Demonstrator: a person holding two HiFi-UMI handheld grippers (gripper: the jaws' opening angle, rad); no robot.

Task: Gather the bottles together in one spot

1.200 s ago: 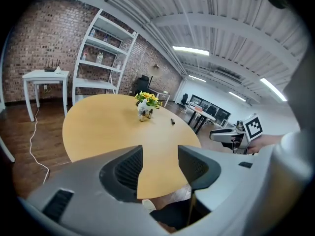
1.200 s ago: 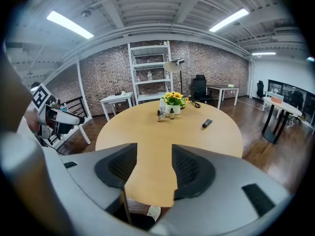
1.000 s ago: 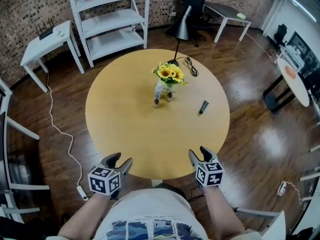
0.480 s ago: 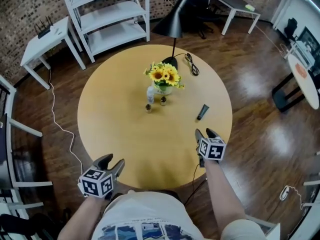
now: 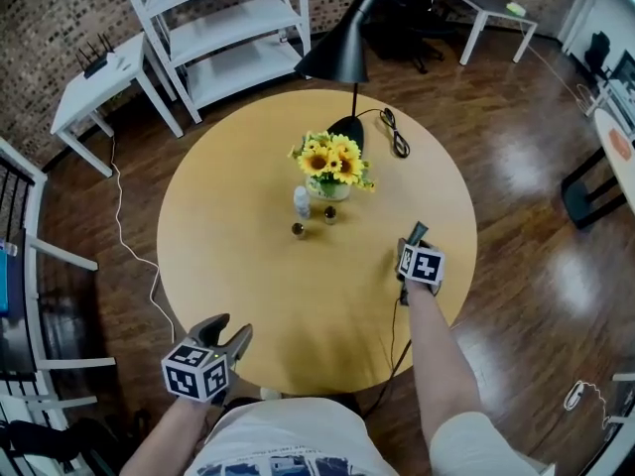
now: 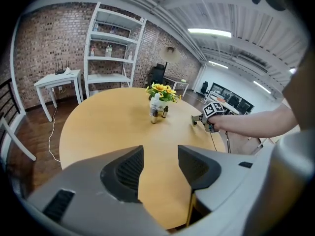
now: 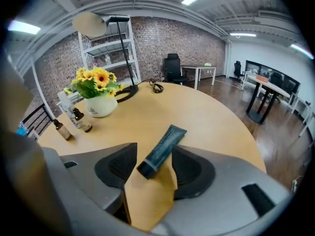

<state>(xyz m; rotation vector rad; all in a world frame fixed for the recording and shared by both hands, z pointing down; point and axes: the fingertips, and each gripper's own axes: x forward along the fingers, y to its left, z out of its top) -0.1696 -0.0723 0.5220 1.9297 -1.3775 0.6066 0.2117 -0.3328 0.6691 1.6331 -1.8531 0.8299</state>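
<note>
- The right gripper (image 7: 155, 167), its jaws apart, has the capped end of a dark tube (image 7: 163, 148) lying between them on the table; whether either jaw touches the tube cannot be told.
- From the head view, that right gripper (image 5: 410, 245) is reached out over the right side of the round wooden table (image 5: 238, 276), and the tube (image 5: 418, 230) points away toward the far right.
- The left gripper (image 6: 160, 167), jaws apart with only bare tabletop showing between them, is held at the table's near-left edge (image 5: 230, 327), well apart from everything else.
- Three bottles stand near the table's centre, left of the tube and well apart from it: a white bottle (image 5: 302, 202), a small brown bottle (image 5: 297, 229) just in front of it, and a second small brown bottle (image 5: 329, 214) beside it on the right.
- A pale vase of sunflowers (image 5: 332, 167) stands just behind the bottles.
- A black desk lamp (image 5: 342, 53) rises from the far side of the table, a coiled cable (image 5: 398, 139) beside its base.
- Beyond the table, a white shelf unit (image 5: 223, 28) and a white side table (image 5: 99, 77) stand against a brick wall at the far left.
</note>
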